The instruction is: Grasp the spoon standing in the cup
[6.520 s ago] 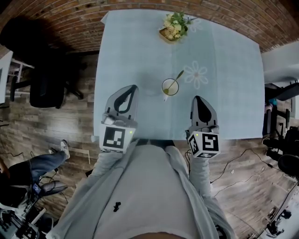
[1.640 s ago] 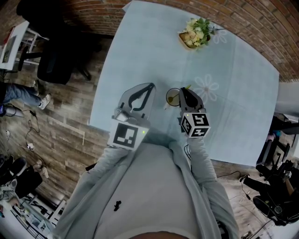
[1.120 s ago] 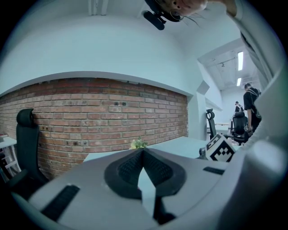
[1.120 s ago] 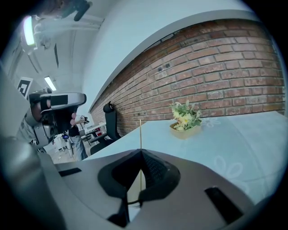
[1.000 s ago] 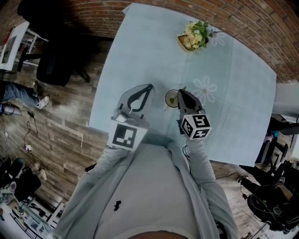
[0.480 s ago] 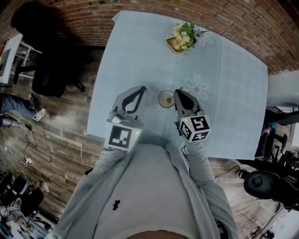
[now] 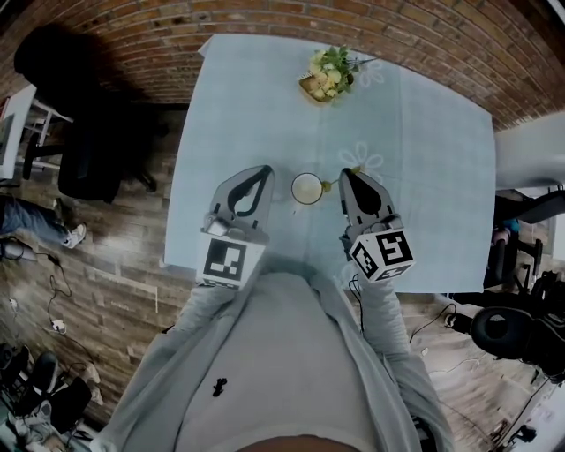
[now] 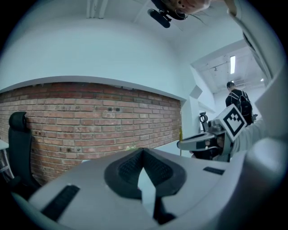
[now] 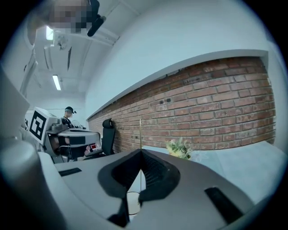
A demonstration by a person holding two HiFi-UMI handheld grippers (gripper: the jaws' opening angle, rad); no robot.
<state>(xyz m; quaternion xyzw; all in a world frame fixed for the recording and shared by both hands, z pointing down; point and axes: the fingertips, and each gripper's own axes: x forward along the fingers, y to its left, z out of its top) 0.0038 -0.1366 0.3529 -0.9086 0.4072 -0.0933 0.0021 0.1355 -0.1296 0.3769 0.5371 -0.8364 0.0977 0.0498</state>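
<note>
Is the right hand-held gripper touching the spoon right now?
Touching. The right gripper view shows the right hand-held gripper shut on the spoon, its thin handle standing upright between the closed jaws.

The tablecloth (image 7: pixel 424 132) is pale blue with a white daisy print (image 7: pixel 362 157). The cup (image 7: pixel 307 188) is white and the spoon (image 9: pixel 140 130) gold. The left gripper (image 7: pixel 263 169) and right gripper (image 7: pixel 346 173) are grey, with black-and-white marker cubes. The far wall (image 7: pixel 265 18) is red brick.
</note>
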